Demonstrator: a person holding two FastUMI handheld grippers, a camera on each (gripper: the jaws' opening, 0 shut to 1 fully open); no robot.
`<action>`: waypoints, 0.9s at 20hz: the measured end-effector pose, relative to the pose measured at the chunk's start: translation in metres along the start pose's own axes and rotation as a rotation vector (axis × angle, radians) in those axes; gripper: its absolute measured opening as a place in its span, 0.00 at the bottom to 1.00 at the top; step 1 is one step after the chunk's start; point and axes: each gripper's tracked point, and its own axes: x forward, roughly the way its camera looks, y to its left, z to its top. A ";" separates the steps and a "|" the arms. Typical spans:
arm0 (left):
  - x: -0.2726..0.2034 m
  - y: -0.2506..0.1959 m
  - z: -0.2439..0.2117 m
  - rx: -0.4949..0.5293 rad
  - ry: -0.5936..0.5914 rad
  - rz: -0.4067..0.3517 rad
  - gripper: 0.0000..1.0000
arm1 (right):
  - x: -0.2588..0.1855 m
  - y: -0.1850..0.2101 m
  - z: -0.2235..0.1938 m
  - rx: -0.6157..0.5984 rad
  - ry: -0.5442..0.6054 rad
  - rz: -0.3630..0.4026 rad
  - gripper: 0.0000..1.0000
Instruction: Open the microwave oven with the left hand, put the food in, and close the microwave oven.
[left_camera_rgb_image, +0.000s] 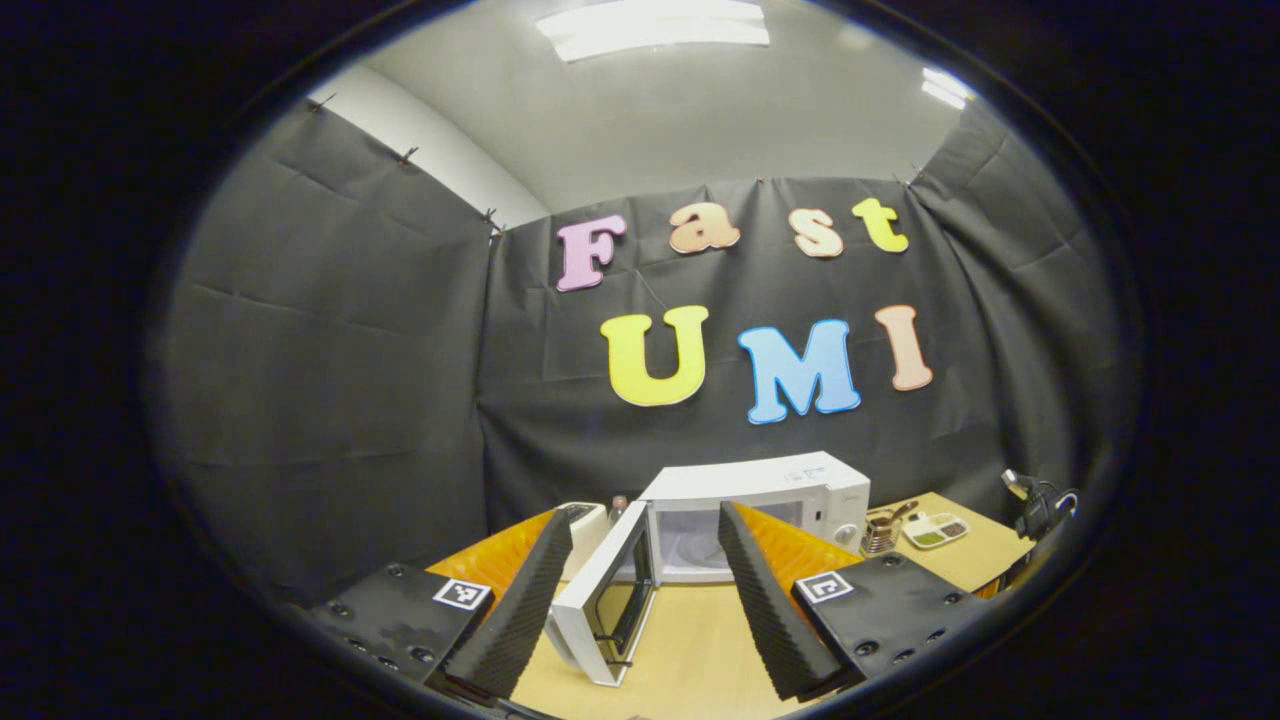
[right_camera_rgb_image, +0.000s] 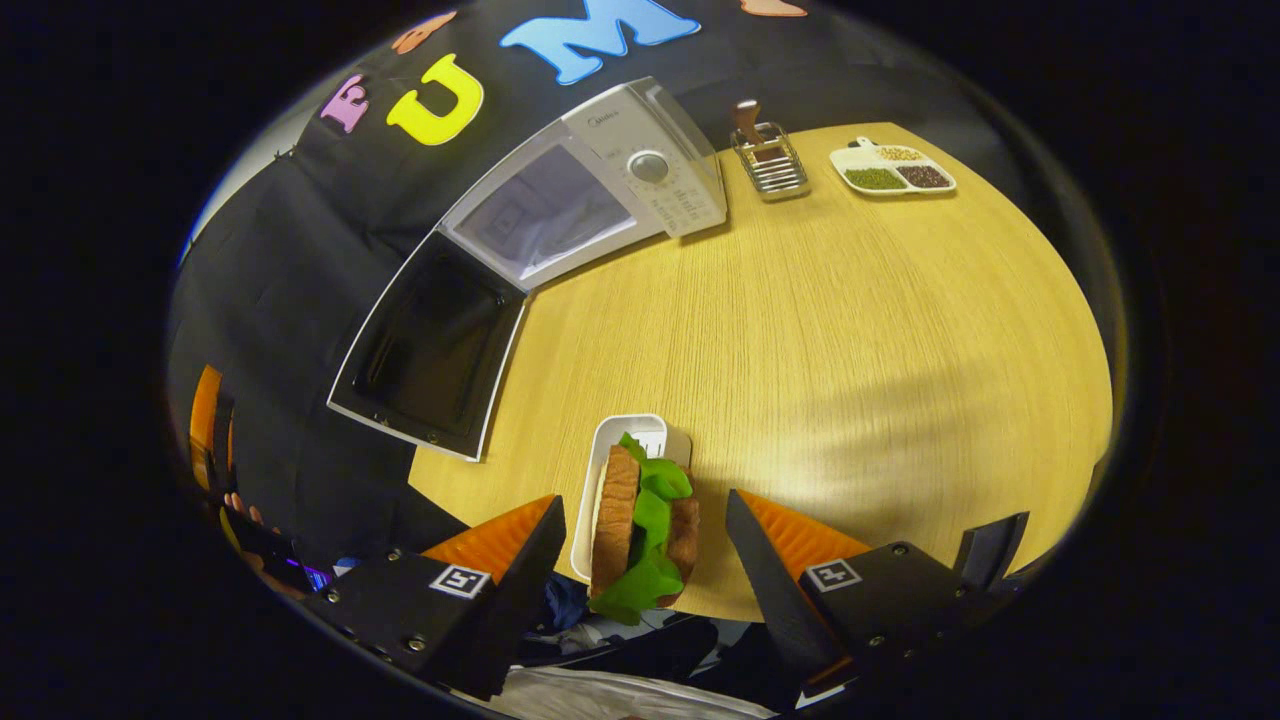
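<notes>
microwave (right_camera_rgb_image: 600, 180): sits at the back of the tabletop (right_camera_rgb_image: 850, 330), up against the booth wall; door (right_camera_rgb_image: 430, 350) swung wide open on its left side
utensil rack (right_camera_rgb_image: 768, 160): just right of the microwave; divided dish (right_camera_rgb_image: 892, 168) a bit further right
sandwich (right_camera_rgb_image: 645, 525): on a tray (right_camera_rgb_image: 600, 470) at the near tabletop edge, between the right gripper (right_camera_rgb_image: 645, 560) fingers, well apart from the microwave
</notes>
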 end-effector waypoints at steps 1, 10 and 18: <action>-0.001 0.000 -0.001 0.004 0.000 0.002 0.95 | 0.006 0.002 -0.007 0.013 0.028 0.013 0.95; -0.008 0.021 -0.003 -0.035 0.019 0.066 0.93 | 0.015 0.010 -0.021 0.026 0.100 0.042 0.41; -0.004 0.028 0.008 -0.058 0.001 0.091 0.97 | 0.003 0.024 -0.008 -0.009 0.058 0.104 0.41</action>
